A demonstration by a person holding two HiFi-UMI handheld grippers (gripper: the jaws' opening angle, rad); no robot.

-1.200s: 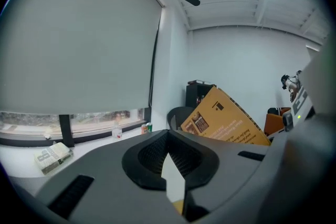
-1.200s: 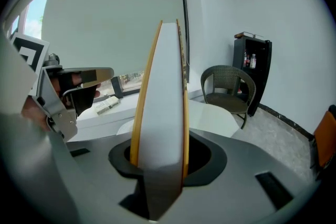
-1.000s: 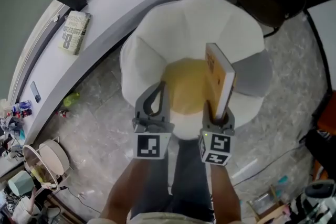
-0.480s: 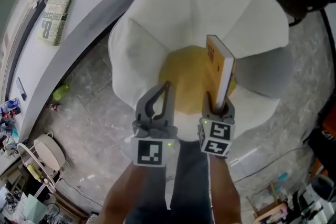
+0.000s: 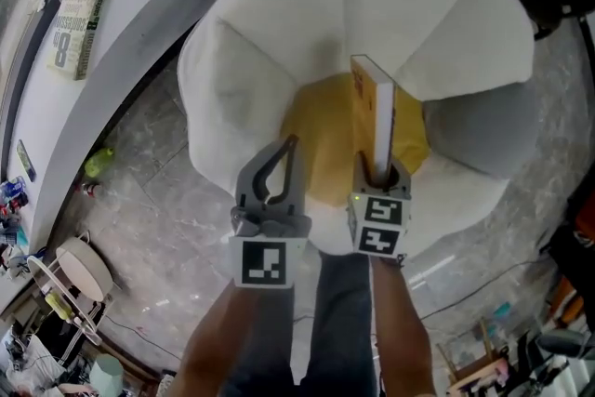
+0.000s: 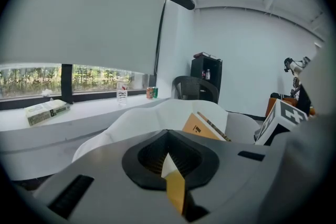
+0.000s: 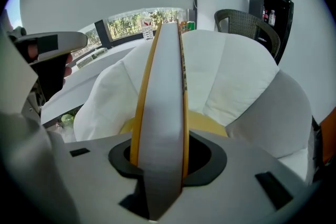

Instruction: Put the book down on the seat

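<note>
Ledge (image 5: 158, 5): curves past at your left, apart from the chair (image 5: 279, 23).
Left gripper (image 5: 291, 144): jaws together, empty, over the seat (image 5: 321, 139) front.
Book (image 5: 372, 107): upright on edge, clamped in your right gripper (image 5: 379, 172), over the seat's right half.

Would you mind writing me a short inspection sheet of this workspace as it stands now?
Surface: yellow seat cushion of the white armchair, nothing lying on it.
Job's things: book, held upright on edge over the cushion, not yet laid flat.
Clutter: second book, bottle and cans on the white ledge; green thing on the floor.
Grippers: right tool shut on the book's lower end; left tool shut, empty.
Cables: one thin cable on the floor right of the armchair.
Surroundings: stone-patterned floor, dark wicker chair, black shelf.
</note>
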